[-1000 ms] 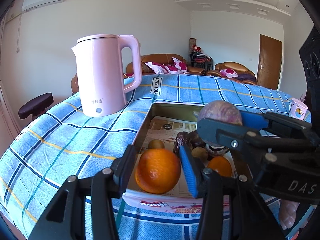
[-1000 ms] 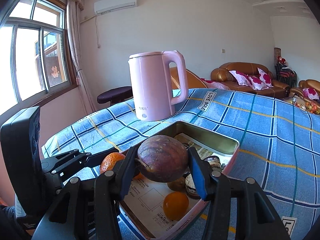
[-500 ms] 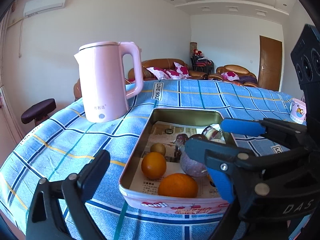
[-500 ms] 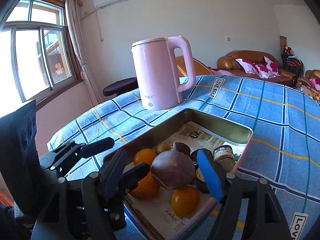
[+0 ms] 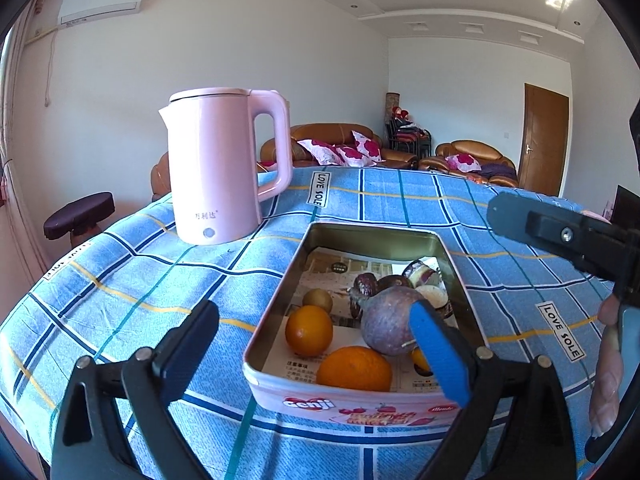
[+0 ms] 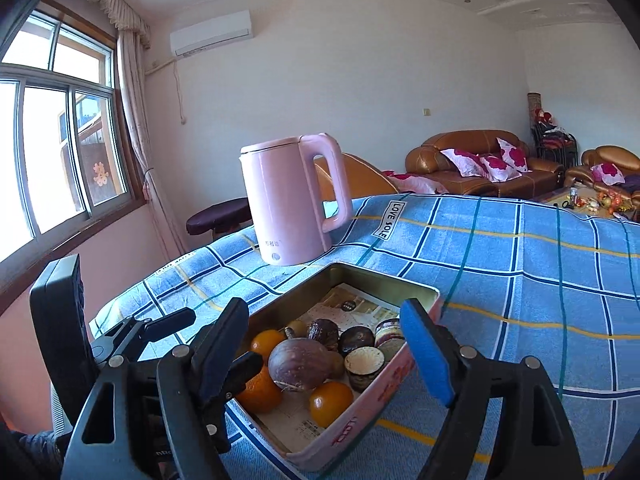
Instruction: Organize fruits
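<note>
Fruit sits in the shallow rectangular metal tin (image 5: 454, 264), newspaper-lined, on the blue plaid-clothed desk (image 5: 120, 280) near the pink electric kettle (image 5: 224, 168). Inside: round purple-brown passion fruit (image 6: 299, 364), big orange at the near rim (image 5: 354, 368), two smaller oranges, a few dark smaller fruits behind. Passion fruit looks light, with a stiff, smooth shell, so likely to roll; grip across its widest middle. Oranges look firmer and heavier, with grippier skin. Left gripper (image 5: 316, 356) has fingers wide apart, holding nothing, hovering at the tin's near edge. Right gripper (image 6: 332, 348) has fingers equally spread, empty, touching nothing.
</note>
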`<state>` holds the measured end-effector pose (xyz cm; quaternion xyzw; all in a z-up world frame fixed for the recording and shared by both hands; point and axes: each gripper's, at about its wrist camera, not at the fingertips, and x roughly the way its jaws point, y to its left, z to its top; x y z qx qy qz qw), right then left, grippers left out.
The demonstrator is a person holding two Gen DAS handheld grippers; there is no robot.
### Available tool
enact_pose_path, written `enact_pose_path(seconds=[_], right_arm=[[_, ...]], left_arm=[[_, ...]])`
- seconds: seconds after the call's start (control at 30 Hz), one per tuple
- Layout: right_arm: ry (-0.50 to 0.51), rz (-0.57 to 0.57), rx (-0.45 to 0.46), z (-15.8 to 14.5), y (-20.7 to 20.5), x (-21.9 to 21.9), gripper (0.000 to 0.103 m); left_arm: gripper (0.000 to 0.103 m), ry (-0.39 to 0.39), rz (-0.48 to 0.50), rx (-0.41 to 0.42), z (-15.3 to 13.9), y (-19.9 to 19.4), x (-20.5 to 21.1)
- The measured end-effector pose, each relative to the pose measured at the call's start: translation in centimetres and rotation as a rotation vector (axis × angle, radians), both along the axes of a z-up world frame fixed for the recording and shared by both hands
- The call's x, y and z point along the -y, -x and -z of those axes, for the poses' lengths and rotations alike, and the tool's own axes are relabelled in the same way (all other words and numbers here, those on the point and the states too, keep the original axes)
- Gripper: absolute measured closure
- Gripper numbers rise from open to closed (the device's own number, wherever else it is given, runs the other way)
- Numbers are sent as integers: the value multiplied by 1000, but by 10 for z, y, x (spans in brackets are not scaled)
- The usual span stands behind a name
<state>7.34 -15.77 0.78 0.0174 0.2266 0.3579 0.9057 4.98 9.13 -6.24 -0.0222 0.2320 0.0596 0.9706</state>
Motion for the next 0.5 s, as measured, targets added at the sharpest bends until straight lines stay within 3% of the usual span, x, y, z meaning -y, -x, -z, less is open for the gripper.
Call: enact_pose_path(seconds=[0.5], right_arm=[[-24, 59, 4, -2, 4, 23, 21]], left_arm=[[4, -7, -5, 34, -13, 8, 6]])
